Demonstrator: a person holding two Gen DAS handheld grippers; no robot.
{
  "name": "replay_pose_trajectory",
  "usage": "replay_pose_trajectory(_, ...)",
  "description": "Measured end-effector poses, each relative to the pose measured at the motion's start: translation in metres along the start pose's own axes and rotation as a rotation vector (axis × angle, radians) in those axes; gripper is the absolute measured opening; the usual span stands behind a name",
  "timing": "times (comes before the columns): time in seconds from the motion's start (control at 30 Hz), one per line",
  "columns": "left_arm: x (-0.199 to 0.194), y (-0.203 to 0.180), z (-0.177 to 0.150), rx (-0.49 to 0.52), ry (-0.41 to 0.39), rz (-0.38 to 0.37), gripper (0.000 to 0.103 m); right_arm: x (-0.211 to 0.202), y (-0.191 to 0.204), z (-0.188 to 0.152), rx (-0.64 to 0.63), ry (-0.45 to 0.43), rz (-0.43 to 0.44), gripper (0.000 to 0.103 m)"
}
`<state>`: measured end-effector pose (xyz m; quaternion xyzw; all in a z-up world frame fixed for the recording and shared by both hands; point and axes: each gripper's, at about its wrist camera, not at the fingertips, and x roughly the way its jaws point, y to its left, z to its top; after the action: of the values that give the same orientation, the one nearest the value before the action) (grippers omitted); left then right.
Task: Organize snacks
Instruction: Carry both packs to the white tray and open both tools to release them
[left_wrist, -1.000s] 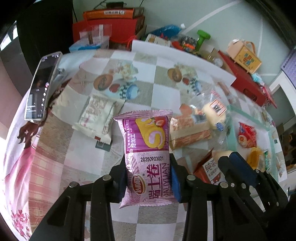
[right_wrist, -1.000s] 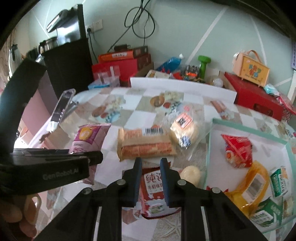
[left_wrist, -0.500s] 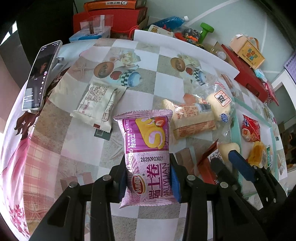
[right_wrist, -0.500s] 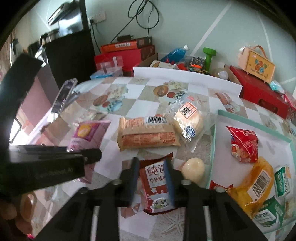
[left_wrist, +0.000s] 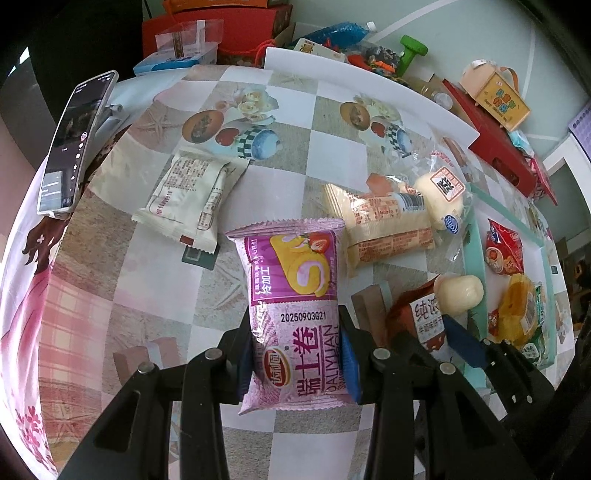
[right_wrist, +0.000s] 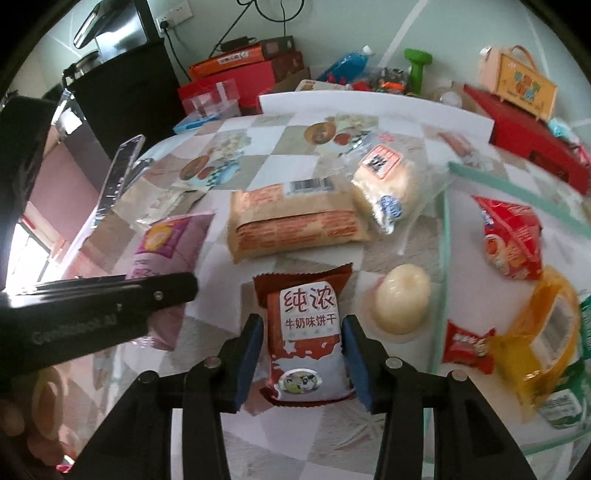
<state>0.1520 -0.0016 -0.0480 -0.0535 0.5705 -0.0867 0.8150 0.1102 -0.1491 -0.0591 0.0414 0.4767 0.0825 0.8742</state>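
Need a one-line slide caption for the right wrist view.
Right gripper straddles the red milk-biscuit packet on the checkered tablecloth, beside the snack tray.

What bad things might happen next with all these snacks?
1. The left gripper pinches only the lower end of the pink roll pack, so it may swing or slip out.
2. The right gripper straddles the red biscuit pack, with the round jelly close beside it; closing or lifting might nudge the jelly.
3. The two grippers are close and could bump.
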Motion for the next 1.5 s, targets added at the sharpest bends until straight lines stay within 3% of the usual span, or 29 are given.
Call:
replay_pose_trajectory(0.13, 0.004, 0.001, 0.000, 0.003, 0.014, 0.005, 0.041, 0.011, 0.006, -0.004, -0.032, 0.034, -0.054, 0.048)
replay_pose_trajectory(0.3, 0.014, 0.001, 0.002, 0.006, 0.040, 0.018, 0.041, 0.016, 0.018, -0.007, -0.115, 0.015, -0.126, 0.048)
replay_pose_trajectory(0.67, 0.015, -0.001, 0.003, 0.004, 0.030, 0.018, 0.041, 0.015, 0.018, -0.006, -0.115, -0.003, -0.120, 0.042)
replay_pose_trajectory(1.17, -0.042, -0.011, 0.011, 0.007, -0.159, -0.046, 0.041, -0.050, 0.008, 0.010, -0.040, -0.178, -0.051, 0.042)
replay_pose_trajectory(1.5, -0.065, -0.066, 0.014, 0.130, -0.246, -0.147, 0.041, -0.097, -0.046, 0.028, 0.060, -0.311, -0.149, 0.042)
